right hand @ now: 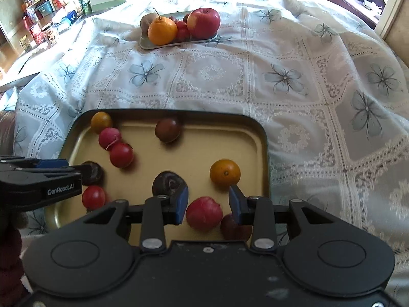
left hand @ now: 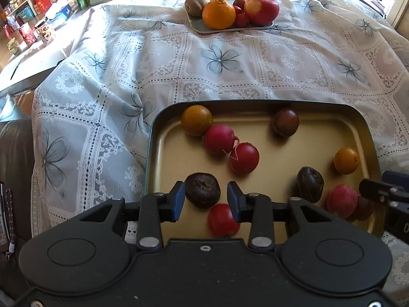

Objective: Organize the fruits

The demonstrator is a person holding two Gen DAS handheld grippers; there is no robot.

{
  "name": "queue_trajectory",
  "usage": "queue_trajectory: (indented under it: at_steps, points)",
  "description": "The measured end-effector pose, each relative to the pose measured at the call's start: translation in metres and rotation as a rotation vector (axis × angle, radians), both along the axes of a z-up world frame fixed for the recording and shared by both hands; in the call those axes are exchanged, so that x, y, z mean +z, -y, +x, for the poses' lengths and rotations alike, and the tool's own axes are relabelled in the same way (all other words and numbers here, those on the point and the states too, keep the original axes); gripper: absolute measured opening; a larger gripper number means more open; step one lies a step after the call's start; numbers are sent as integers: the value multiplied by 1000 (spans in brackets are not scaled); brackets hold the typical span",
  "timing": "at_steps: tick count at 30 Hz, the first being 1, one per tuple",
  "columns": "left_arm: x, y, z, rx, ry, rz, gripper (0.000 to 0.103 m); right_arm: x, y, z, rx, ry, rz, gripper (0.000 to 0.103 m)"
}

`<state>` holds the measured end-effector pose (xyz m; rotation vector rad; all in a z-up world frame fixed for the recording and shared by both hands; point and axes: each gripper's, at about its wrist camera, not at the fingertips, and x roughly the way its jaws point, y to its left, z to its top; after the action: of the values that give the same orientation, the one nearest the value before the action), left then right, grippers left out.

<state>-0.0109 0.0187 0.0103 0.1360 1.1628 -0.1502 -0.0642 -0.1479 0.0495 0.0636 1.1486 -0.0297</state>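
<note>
A gold tray [left hand: 319, 138] [right hand: 230, 143] near me holds several small fruits: red, orange and dark brown ones. My left gripper [left hand: 205, 202] is open above the tray's near left, with a dark brown fruit [left hand: 202, 189] between its fingers and a red fruit [left hand: 223, 220] just below. My right gripper [right hand: 208, 204] is open above the tray's near right, with a red fruit [right hand: 203, 212] between its fingers. A far plate [left hand: 204, 26] [right hand: 148, 44] holds an orange [left hand: 218, 13], a red apple [left hand: 261, 9], a kiwi [left hand: 195, 4] and small red fruits.
A white lace cloth with grey flowers [left hand: 219, 58] [right hand: 283, 79] covers the table. Boxes and jars [left hand: 38, 18] crowd a shelf at the far left. The left gripper's body [right hand: 38, 181] shows at the left of the right wrist view.
</note>
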Motion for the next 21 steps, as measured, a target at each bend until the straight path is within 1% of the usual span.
queue_trajectory:
  at_steps: [4, 12, 18, 21]
  points:
    - [0, 0, -8, 4, 21, 7, 46, -3, 5, -10, -31, -5, 32, 37]
    - [-4, 4, -22, -1, 36, 30, 46, -12, 6, -22, -75, -7, 52, 37]
    - [-5, 0, -23, 35, 48, 36, 46, -20, 3, -27, -88, 7, 26, 37]
    - [-6, 1, -24, 35, 47, 38, 46, -24, 3, -28, -82, -6, 30, 37]
